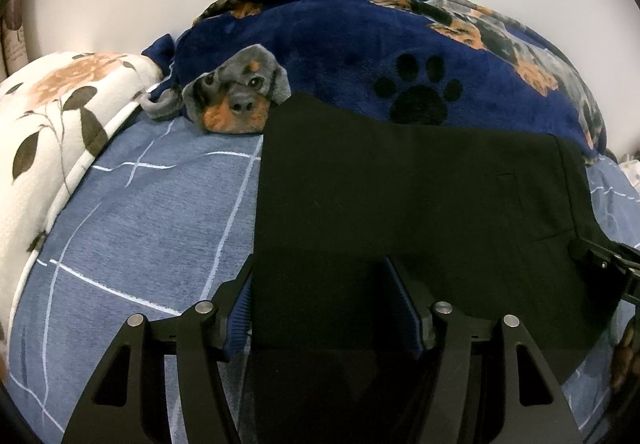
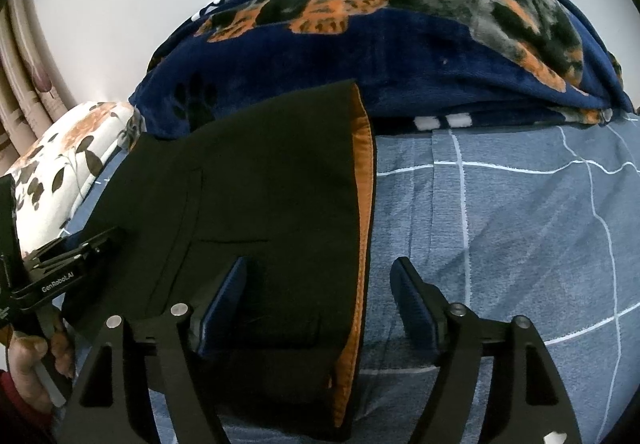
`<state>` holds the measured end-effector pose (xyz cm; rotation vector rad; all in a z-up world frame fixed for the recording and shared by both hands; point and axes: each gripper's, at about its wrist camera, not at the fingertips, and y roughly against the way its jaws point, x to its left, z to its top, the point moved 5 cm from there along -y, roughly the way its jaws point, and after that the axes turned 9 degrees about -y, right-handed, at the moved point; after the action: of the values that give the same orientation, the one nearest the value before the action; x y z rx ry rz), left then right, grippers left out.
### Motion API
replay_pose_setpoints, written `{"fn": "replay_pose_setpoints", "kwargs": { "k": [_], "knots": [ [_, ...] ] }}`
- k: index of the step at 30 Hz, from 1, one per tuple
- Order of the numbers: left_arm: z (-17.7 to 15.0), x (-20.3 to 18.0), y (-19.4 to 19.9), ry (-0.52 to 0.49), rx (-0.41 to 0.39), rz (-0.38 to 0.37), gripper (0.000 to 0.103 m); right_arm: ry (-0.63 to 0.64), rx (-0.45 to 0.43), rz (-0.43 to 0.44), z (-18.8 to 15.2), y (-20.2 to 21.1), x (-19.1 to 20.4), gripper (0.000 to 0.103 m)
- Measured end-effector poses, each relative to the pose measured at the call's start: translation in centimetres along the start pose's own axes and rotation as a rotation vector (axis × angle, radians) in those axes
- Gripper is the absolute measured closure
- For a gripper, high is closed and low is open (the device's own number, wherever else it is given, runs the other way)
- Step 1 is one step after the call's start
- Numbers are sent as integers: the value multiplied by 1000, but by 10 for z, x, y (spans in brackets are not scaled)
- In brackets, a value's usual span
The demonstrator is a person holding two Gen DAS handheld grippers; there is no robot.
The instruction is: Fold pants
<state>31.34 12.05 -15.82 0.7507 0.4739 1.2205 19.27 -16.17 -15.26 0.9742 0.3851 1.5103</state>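
Note:
Black pants (image 1: pixel 400 196) lie folded flat on the bed, with an orange inner lining (image 2: pixel 362 204) showing along their right edge. My left gripper (image 1: pixel 320 284) is open and straddles the near left corner of the pants, the cloth lying loose between its blue pads. At the near right edge my right gripper (image 2: pixel 320 276) is open too. Its left pad (image 2: pixel 224 296) rests over the black cloth and its right pad (image 2: pixel 412 296) stands clear over the sheet. Each gripper shows at the edge of the other's view, and a hand (image 2: pixel 28 372) holds the left one.
The blue checked bedsheet (image 1: pixel 140 224) spreads around the pants. A bunched navy blanket with dog prints (image 1: pixel 340 44) lies along the far side, touching the pants' far edge. A white floral quilt (image 1: pixel 48 104) is at the left, with a curtain (image 2: pixel 28 84) and a white wall behind.

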Motion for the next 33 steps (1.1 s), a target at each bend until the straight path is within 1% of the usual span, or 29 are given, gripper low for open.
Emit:
{"fn": "replay_pose_setpoints", "kwargs": {
  "k": [28,31,33],
  "knots": [
    [-1,3,0,-2,0,10,37,5,-2,-23,3,-3,0,25],
    [-1,4,1,-1,-1,21,34,7,-1,-28,3,-4,0,23],
    [-1,6,1,0,-1,33,30,9,2,-31,3,-5,0,22]
  ]
}}
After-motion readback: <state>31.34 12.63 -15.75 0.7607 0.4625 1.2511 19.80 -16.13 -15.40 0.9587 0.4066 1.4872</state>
